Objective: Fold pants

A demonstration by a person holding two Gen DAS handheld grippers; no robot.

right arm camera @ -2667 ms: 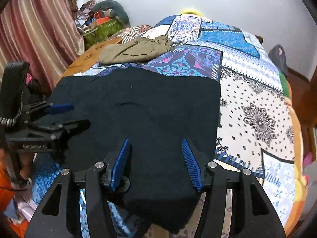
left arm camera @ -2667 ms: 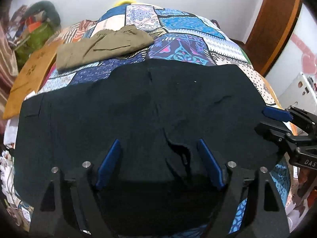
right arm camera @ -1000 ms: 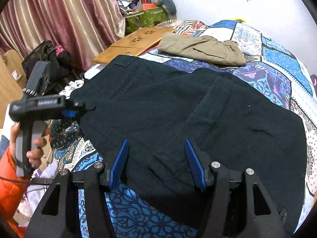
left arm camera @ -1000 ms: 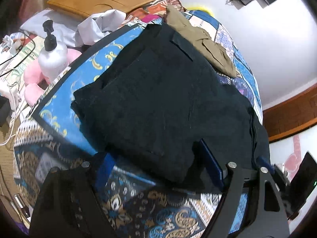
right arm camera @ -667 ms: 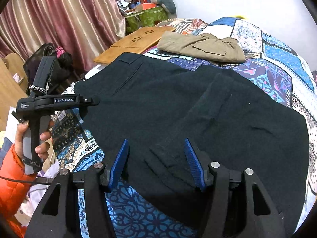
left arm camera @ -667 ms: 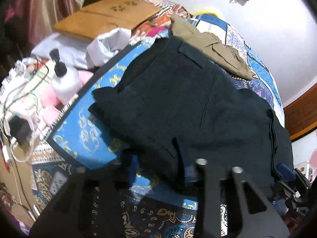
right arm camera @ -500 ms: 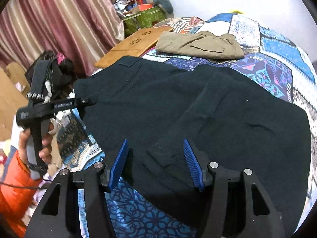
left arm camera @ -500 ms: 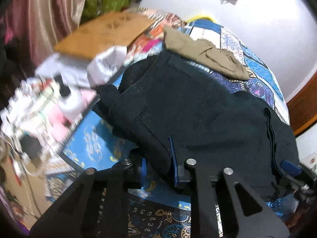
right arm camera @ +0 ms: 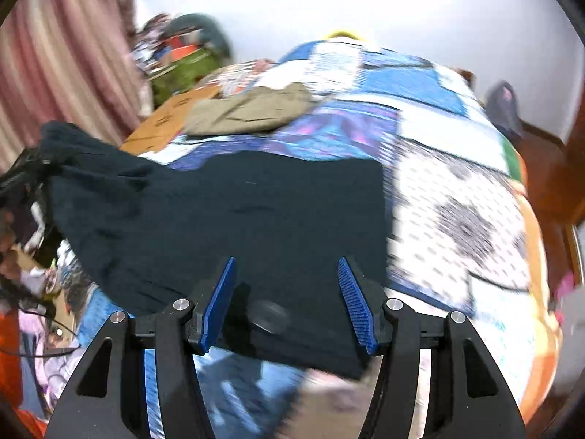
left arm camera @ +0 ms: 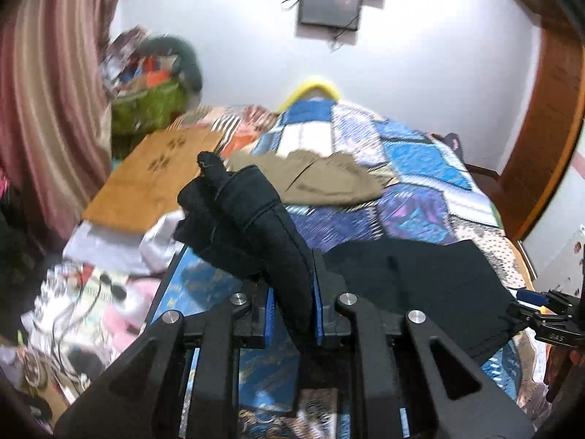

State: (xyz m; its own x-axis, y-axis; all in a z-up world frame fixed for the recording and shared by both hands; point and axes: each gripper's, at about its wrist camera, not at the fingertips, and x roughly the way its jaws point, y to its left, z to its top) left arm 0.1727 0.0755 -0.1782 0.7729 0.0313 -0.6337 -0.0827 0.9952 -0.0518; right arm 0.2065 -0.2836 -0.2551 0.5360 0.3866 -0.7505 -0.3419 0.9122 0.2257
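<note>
Since a second ago the left gripper (left arm camera: 292, 311) has closed on the left end of the pants (left arm camera: 256, 234) and risen: then its jaws stood wide over the cloth lying flat, now the pads pinch a thick bunch of dark fabric that stands up in a hump above the bed (left arm camera: 420, 168). Its jaws had just been closing, with the cloth between them. To the right, the rest of the pants lies flat on the patterned cover, and beyond it a khaki garment (left arm camera: 321, 183) rests untouched. The right gripper (right arm camera: 289, 300) has swung across to the pants' right end; its fingers (right arm camera: 219, 303) stand about half spread over the near edge, with nothing pinched that I can see. The step in hand looks like the fold across: the left end is lifted to be carried over the right. The next move likely calls for drawing that end level over the flat half while the right gripper pins or takes its corner, so the layers land square. The left view shows the pinch itself and, at far right, the other gripper's tip at the hem; the right view shows the flat half's edges on the bed and the raised bunch at far left, but not the left grip.
</note>
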